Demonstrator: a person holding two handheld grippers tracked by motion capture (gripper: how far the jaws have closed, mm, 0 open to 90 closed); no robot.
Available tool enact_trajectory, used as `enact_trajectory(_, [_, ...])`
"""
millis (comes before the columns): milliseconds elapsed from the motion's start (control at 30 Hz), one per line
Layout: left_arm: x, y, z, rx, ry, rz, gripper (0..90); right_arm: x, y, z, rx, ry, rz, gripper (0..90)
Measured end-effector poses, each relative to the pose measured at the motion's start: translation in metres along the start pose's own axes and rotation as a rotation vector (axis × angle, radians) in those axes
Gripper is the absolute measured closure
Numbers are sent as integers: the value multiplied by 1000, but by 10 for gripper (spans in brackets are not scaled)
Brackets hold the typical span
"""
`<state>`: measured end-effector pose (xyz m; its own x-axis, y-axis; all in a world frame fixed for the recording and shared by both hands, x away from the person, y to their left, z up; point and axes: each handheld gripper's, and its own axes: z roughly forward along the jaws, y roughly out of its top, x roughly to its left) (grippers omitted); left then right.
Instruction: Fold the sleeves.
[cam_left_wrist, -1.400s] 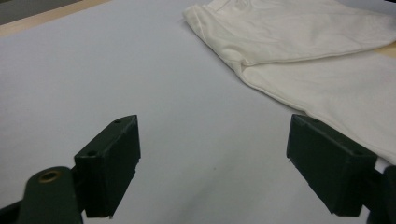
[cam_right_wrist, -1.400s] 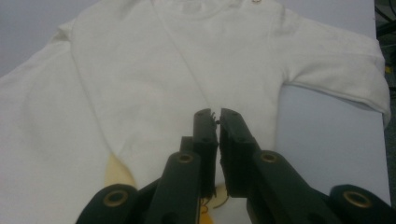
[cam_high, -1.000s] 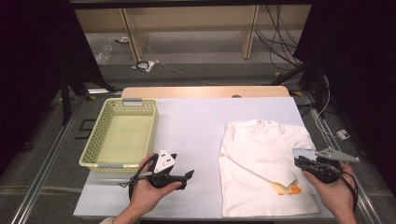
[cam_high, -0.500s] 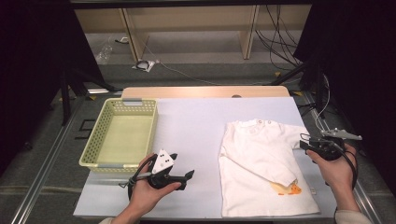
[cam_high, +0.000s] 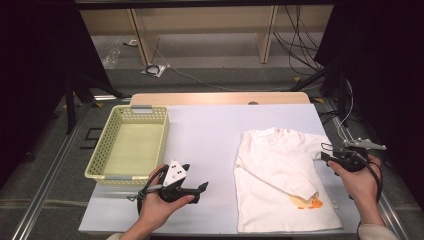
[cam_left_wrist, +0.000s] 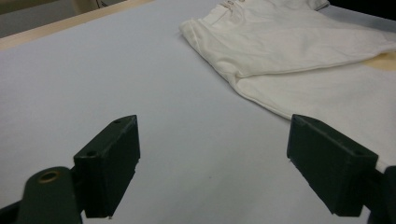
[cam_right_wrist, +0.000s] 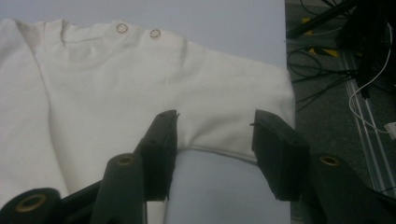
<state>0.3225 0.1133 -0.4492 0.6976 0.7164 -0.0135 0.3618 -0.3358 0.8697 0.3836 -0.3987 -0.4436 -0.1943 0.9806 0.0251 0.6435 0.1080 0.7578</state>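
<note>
Moved since earlier: right gripper (cam_high: 327, 156), from shirt (cam_high: 280, 170) hem up to the unfolded sleeve (cam_right_wrist: 233, 112); jaws just opening, straddling its edge, unclamped. Left gripper (cam_high: 202, 186): apart, idle. Shirt: half-folded on table (cam_high: 210, 135); basket (cam_high: 102, 165) unfilled.

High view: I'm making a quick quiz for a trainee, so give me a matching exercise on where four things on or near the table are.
Things:
1. basket
2. shirt
3. left gripper
4. duck print

Places:
A. low on the shirt's front
B. table's left edge
C. flat on the table's right half
D. between basket and shirt, near the front edge

Pairs: 1-B, 2-C, 3-D, 4-A
</note>
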Motion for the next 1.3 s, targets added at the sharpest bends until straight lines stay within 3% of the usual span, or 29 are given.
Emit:
enact_trajectory(233, [0,0,0,1,3,4,172,-7,2,4,2,-17,15,528])
enact_trajectory(533, [2,0,1,3,1,-4,172,-25,13,26,79,-48,32,594])
enact_trajectory(967, [0,0,3,9,4,-3,172,-36,21,58,169,-89,63,608])
enact_trajectory(1067, [0,0,2,5,5,2,172,-39,18,64,200,-97,47,617])
enact_trajectory(1100, [0,1,2,2,7,3,172,-39,18,65,185,-98,73,622])
enact_trajectory(1300, [2,1,1,-1,13,0,172,-44,17,65,188,-99,98,705])
